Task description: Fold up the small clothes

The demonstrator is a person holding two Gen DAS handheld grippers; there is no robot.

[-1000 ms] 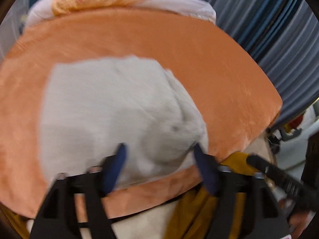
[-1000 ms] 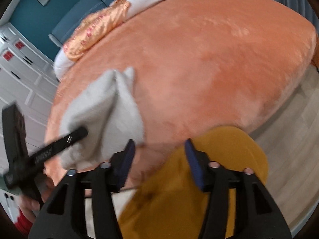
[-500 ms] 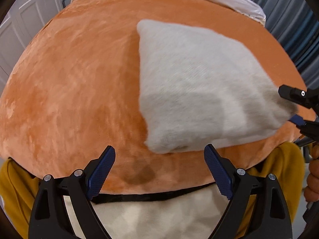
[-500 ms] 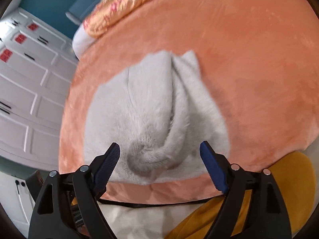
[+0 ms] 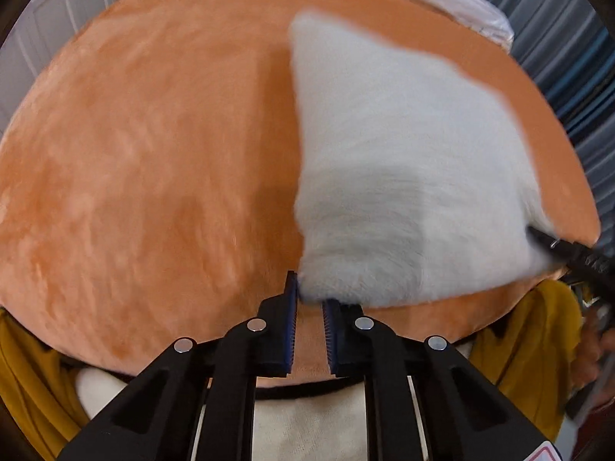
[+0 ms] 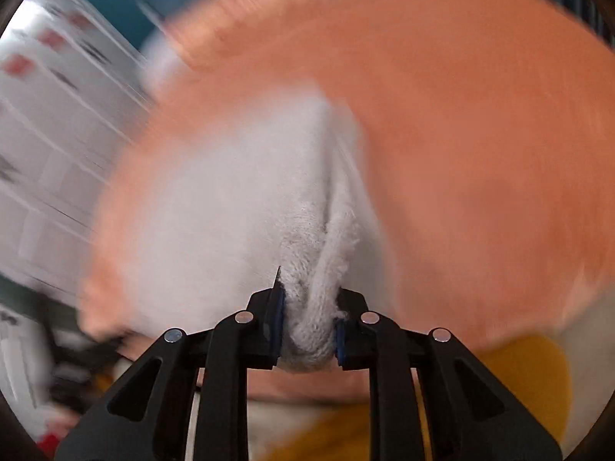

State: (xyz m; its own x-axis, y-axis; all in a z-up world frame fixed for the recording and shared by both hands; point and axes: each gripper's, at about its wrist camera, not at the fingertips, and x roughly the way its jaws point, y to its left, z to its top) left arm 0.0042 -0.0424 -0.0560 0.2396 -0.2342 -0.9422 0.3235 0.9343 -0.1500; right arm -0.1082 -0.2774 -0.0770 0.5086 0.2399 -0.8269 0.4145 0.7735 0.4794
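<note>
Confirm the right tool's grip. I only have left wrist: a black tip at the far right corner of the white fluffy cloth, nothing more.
Observer: The right tool has just been closing its jaws. They now clamp a bunched fold of the white fluffy cloth.
Operator: Thin edge or a real bite?
Observer: A real bite. The bunch fills the whole gap and pokes out on the near side of the jaws.
Operator: Single layer?
Observer: Looks doubled. A rolled ridge runs up from the jaws across the cloth, though I can't count the layers.
</note>
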